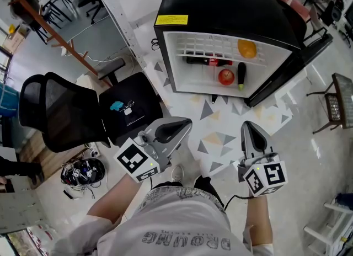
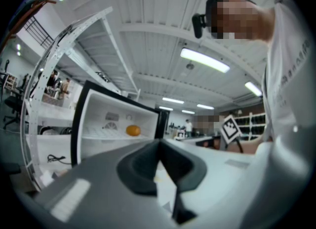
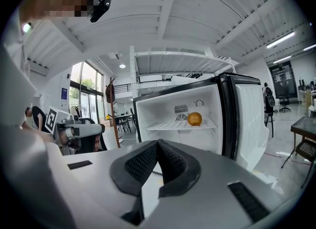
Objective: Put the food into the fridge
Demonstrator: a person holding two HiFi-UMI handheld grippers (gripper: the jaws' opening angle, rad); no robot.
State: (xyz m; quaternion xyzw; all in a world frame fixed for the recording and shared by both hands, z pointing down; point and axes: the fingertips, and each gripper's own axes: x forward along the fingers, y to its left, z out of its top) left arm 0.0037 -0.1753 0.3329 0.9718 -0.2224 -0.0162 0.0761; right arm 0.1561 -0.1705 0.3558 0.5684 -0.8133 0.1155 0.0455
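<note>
The small black fridge (image 1: 220, 6) stands open on the floor ahead of me. An orange (image 1: 247, 48) lies on its white wire shelf (image 1: 209, 45). Below sit a red apple (image 1: 226, 76), a dark bottle (image 1: 207, 60) lying flat and a dark long vegetable (image 1: 241, 75). My left gripper (image 1: 185, 125) is shut and holds nothing, well short of the fridge. My right gripper (image 1: 246, 127) is shut too, empty, pointing at the fridge. The orange (image 3: 194, 118) shows in the right gripper view, and the orange (image 2: 133, 130) also in the left gripper view.
A black office chair (image 1: 83, 108) with a small teal item (image 1: 116, 106) on its seat stands at my left. The fridge door (image 1: 292, 67) hangs open to the right. A white metal rack (image 1: 118, 23) runs up the left of the fridge. A dark stool (image 1: 336, 103) is at far right.
</note>
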